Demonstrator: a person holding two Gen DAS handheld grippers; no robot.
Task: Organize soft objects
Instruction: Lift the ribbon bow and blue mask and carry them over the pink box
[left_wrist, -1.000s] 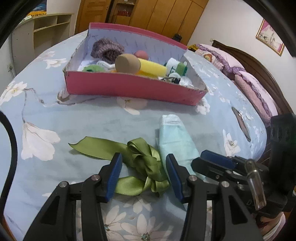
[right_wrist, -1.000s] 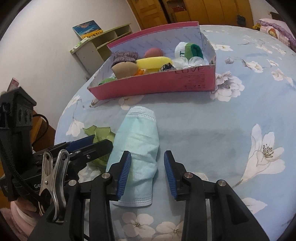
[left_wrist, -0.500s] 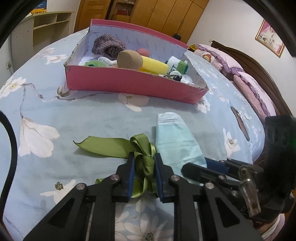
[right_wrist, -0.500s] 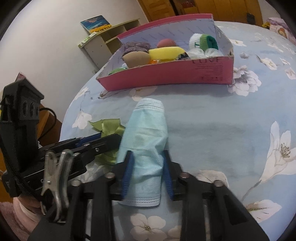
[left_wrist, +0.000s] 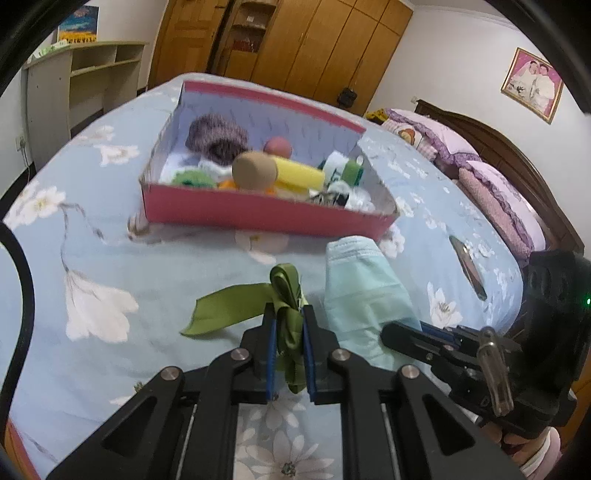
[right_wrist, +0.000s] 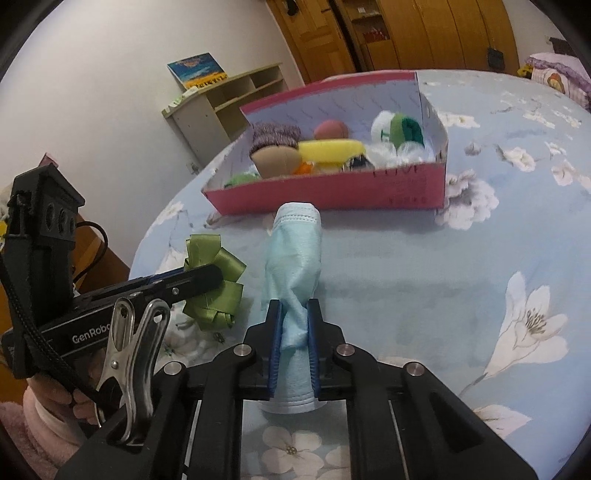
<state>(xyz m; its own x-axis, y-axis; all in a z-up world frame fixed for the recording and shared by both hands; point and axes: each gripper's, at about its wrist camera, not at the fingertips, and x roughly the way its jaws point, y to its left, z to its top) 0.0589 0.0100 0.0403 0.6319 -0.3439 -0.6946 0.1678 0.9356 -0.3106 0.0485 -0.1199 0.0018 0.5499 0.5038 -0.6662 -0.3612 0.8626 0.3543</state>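
Paired pickup, grasp stage. Left gripper (left_wrist: 289, 345) pinches the green ribbon bow (left_wrist: 286, 295) near the bed's (left_wrist: 110, 258) front edge; just beside it, right gripper (right_wrist: 294, 334) clamps the light-blue face mask (right_wrist: 295, 251). Next, probably: lift both clear and carry them over the pink box's (right_wrist: 332, 194) near wall.

Soft, even indoor light, moderately bright; only faint shadows under the pink box (left_wrist: 258, 212) on the bedspread (right_wrist: 424, 266); no glare; box contents slightly blurred; strong fisheye bending with black vignetted corners; walls look dull and greyish.
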